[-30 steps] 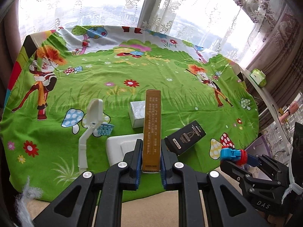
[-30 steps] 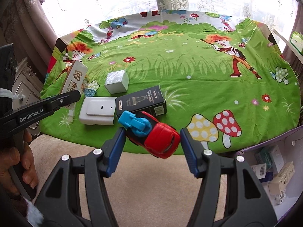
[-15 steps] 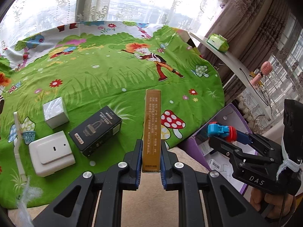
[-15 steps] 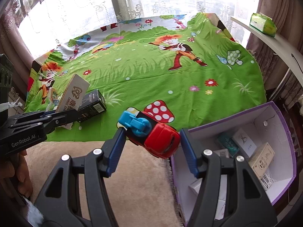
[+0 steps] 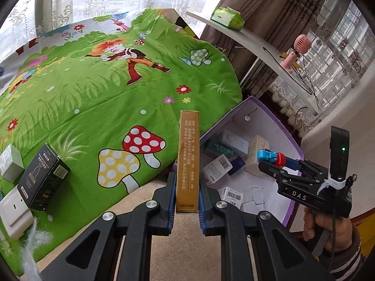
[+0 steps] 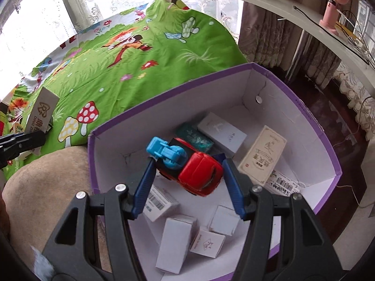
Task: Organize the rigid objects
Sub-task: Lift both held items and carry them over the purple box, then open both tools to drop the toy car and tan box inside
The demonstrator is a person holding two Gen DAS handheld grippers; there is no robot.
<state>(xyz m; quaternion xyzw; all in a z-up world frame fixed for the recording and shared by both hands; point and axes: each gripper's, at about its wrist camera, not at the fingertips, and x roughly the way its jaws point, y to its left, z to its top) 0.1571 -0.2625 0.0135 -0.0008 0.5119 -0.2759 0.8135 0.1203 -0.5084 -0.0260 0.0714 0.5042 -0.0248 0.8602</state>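
A: Where's the toy truck (image 6: 189,165) right now?

B: Clamped crosswise in the jaws of the right gripper (image 6: 187,182), red cab to the right, blue part to the left. It hangs directly above the open purple box (image 6: 311,121), over the near-left part of its floor. So the drop is straight down; nothing sideways looks needed.

A: And the other hand?

B: The left gripper (image 5: 187,201) has its jaws pressed together on a tall yellow carton (image 5: 187,159), held upright with its long axis running away from the camera. It sits left of the box, over the tan cushion (image 5: 187,245) beside the green bedsheet (image 5: 93,89). The right hand is clearly the nearer one to the box.

A: Any room inside?

B: Small white and cream cartons (image 6: 261,155) lie scattered over the floor of the box. The truck would probably land on or between them.

A: What can't you make out?

B: What lies directly under the truck is hidden by it and by the jaws. The near wall of the box is cut off behind the gripper. In the left view, the black carton (image 5: 42,178) and white switch plate (image 5: 14,213) remain on the bed, partly cropped at the edge.
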